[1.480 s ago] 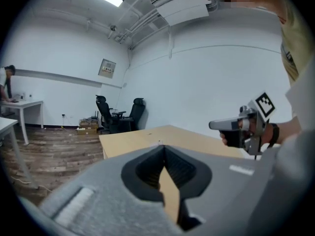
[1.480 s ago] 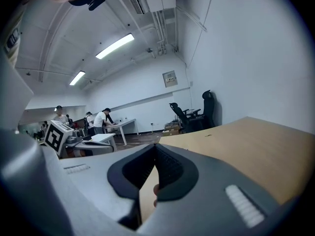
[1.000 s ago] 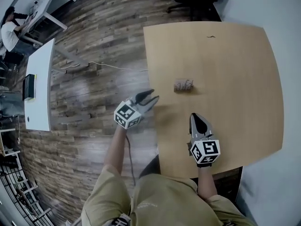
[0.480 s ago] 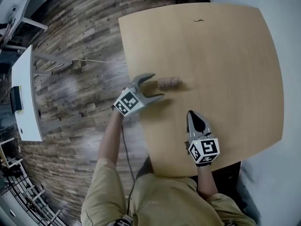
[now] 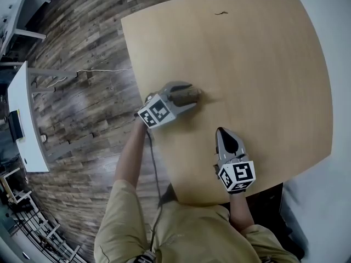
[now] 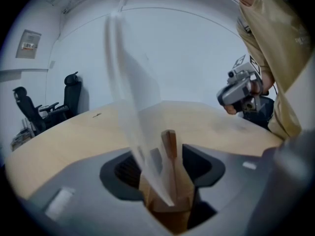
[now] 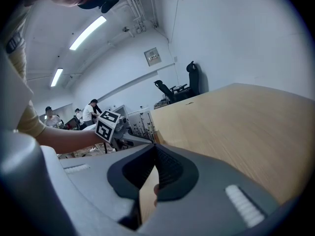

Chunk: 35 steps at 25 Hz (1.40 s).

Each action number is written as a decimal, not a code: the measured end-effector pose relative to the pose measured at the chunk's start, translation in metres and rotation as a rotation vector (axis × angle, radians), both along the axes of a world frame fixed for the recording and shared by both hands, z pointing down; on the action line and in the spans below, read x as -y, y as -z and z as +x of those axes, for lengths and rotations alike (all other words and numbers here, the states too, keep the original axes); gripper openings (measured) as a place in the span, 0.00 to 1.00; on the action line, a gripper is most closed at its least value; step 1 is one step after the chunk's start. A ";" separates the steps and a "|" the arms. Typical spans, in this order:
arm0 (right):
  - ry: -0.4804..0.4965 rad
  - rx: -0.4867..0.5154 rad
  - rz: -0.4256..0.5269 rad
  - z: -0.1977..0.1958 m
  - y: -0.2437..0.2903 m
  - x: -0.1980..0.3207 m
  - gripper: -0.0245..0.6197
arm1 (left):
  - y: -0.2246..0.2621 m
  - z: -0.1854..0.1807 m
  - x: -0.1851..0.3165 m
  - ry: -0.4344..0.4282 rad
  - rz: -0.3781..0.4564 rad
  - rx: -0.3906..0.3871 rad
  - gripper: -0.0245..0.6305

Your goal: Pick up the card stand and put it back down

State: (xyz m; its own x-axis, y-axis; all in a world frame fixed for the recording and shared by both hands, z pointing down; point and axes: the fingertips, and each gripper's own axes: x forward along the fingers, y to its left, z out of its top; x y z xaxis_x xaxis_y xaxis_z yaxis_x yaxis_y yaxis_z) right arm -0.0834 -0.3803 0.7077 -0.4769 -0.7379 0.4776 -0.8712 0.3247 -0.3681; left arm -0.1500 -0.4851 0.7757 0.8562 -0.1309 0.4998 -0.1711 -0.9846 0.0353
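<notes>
My left claw (image 5: pixel 185 95) is closed around the card stand (image 6: pixel 170 191) near the left edge of the table (image 5: pixel 263 64).

Its jaws have just been closing, and the wooden stand now sits between them, touching a pad on each side and filling the gap. A clear sheet (image 6: pixel 130 97) rises out of the stand's slot and leans to one side, blurred in the left claw's own view. I cannot tell whether the stand's base is on the table or just off it, since the claw hides its underside. My right claw (image 5: pixel 224 133) hangs over the table close to the near edge, well apart from the stand, its jaws together with nothing between them.
</notes>
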 end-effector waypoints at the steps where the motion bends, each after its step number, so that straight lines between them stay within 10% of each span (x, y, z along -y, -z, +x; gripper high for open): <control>1: -0.007 0.002 -0.002 0.003 0.000 0.000 0.05 | -0.002 0.003 0.000 -0.010 -0.002 0.009 0.40; 7: -0.031 0.006 -0.006 0.010 -0.001 0.000 0.05 | -0.010 0.002 -0.003 -0.059 0.010 0.068 0.13; 24: -0.067 0.012 0.174 -0.001 0.120 -0.038 0.05 | 0.108 -0.006 -0.082 -0.037 0.028 0.089 0.10; 35: -0.073 0.024 0.317 -0.023 0.219 -0.112 0.05 | 0.229 -0.053 -0.146 0.395 0.086 0.062 0.10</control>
